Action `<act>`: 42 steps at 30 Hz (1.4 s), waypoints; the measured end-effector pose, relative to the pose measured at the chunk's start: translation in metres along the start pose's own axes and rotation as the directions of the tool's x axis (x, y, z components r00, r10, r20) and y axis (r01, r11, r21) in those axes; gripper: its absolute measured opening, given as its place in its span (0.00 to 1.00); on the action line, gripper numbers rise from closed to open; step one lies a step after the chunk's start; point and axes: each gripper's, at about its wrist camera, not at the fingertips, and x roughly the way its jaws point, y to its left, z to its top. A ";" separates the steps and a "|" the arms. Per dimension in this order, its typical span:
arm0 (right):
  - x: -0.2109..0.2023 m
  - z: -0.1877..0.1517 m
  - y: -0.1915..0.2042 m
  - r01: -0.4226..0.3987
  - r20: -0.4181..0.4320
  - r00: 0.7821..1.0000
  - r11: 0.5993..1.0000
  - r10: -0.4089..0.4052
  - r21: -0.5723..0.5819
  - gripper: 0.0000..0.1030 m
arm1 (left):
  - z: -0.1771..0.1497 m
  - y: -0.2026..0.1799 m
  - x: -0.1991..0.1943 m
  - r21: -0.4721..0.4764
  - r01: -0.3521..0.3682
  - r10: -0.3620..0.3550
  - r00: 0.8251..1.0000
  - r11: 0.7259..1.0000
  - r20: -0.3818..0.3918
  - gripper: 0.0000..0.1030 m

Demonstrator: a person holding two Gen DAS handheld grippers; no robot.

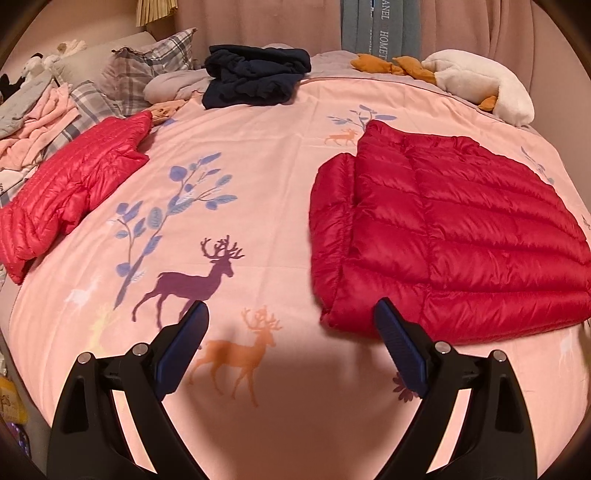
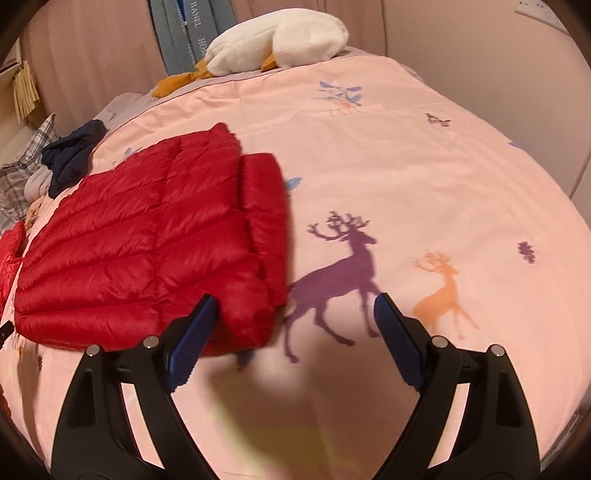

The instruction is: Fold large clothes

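Covering bed: pink deer-print duvet (image 1: 280,155); curtains (image 1: 480,26) behind.

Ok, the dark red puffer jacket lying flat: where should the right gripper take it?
Probably the near hem corner of the dark red puffer jacket, coming in low from the front. It sits just ahead of the open right gripper, and the folded-in sleeve makes a thick, pinchable edge there.
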 end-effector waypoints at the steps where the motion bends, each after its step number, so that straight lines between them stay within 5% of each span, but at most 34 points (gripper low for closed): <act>1: -0.003 0.000 -0.003 0.013 0.005 1.000 1.000 -0.013 0.004 0.85 | 0.000 0.001 -0.002 -0.003 -0.003 0.003 1.000 1.000 0.000 0.89; 9: -0.039 0.000 -0.007 0.024 0.064 0.998 1.000 -0.024 0.002 0.87 | -0.001 -0.004 -0.026 0.000 0.009 -0.009 0.999 1.000 0.033 0.90; 15: -0.068 0.002 0.018 -0.025 0.107 0.994 0.998 0.032 -0.060 0.98 | 0.004 -0.019 -0.058 0.023 0.038 -0.040 0.995 0.999 0.092 0.97; 23: -0.109 0.008 0.054 -0.054 0.162 0.984 0.986 0.079 -0.156 0.98 | 0.015 -0.034 -0.102 0.035 0.063 -0.068 0.982 0.997 0.174 0.97; 36: -0.208 0.026 0.086 -0.025 0.392 0.914 0.978 0.106 -0.206 0.98 | 0.035 -0.054 -0.195 0.067 0.068 -0.088 0.928 0.995 0.362 0.99; 42: -0.228 0.014 0.096 -0.053 0.410 0.901 0.973 0.143 -0.223 0.98 | 0.028 -0.071 -0.217 0.105 0.079 -0.114 0.917 0.991 0.383 0.99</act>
